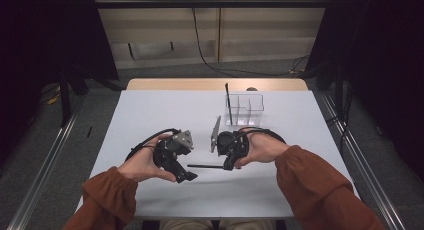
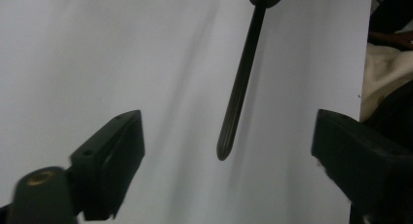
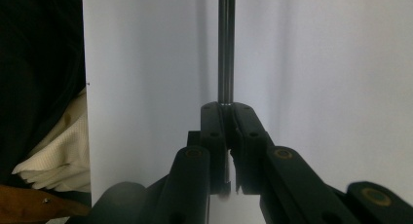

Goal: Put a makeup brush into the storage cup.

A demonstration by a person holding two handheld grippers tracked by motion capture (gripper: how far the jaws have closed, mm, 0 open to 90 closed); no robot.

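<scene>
A thin black ribbed rod [image 1: 205, 166] lies level just above the white table [image 1: 150, 115], and my right gripper [image 1: 227, 165] is shut on one end of it. In the right gripper view the rod [image 3: 225, 48] runs straight up from the closed jaws of that gripper [image 3: 226, 109]. My left gripper [image 1: 187, 171] is open at the rod's free end. In the left gripper view the rod [image 2: 241, 78] points down toward the wide gap of the left gripper [image 2: 226, 121], and neither pad touches its tip.
A clear divided box [image 1: 245, 109] stands at the back right of the table, with a black stick [image 1: 227, 100] upright in its left compartment. The table's near edge runs close behind both hands. Cream clothing [image 3: 53, 151] shows past that edge.
</scene>
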